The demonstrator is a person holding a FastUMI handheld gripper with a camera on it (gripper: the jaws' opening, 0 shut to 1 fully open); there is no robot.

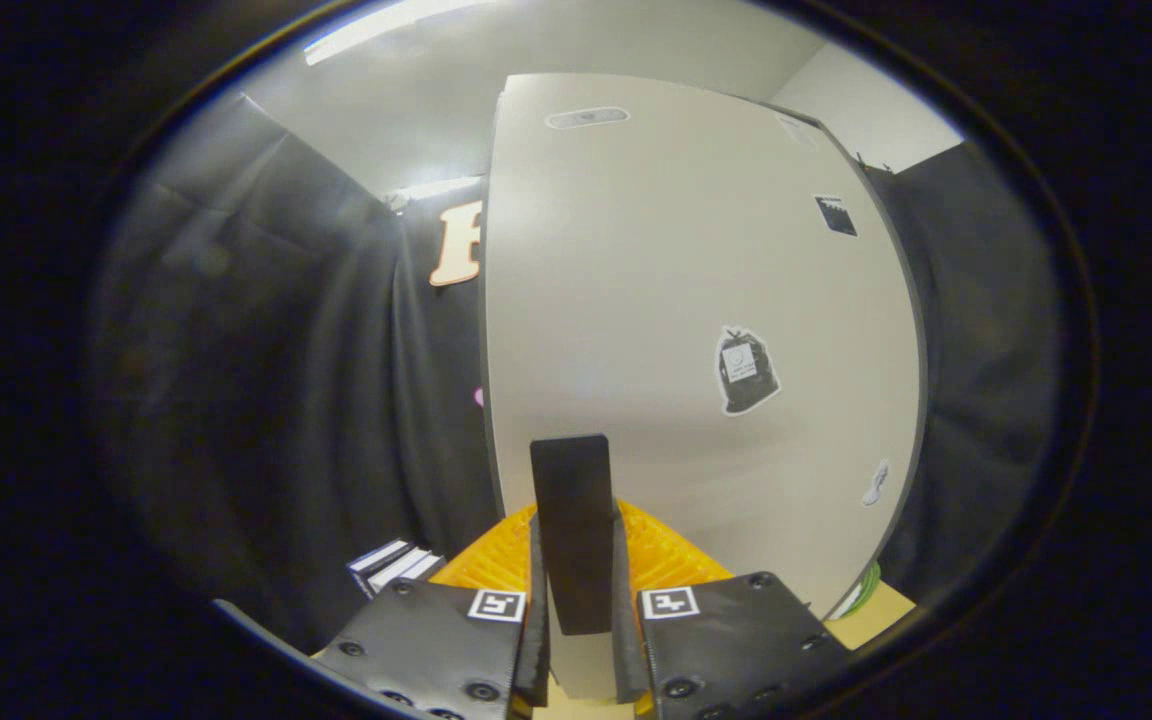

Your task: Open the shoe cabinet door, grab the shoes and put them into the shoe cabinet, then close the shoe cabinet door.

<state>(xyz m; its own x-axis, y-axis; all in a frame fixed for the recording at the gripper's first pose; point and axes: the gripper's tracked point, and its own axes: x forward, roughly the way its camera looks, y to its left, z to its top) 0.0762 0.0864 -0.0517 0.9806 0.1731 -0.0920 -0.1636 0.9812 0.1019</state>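
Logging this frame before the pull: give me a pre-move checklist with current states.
1. Fingers on the handle: ok. The gripper has both fingers against the sides of the dark handle, which stands upright between them.
2. Handle centred in the grip: ok, it sits midway between the fingers.
3. Cabinet door state: cannot tell. The pale panel shows no gap, and its hinge side is not clear.
4. Swing path: cannot tell. The black booth cloth hangs close beside one door edge.
5. Shoes ready: cannot tell. A small black and white object lies low beside the fingers, but it is too small to identify.
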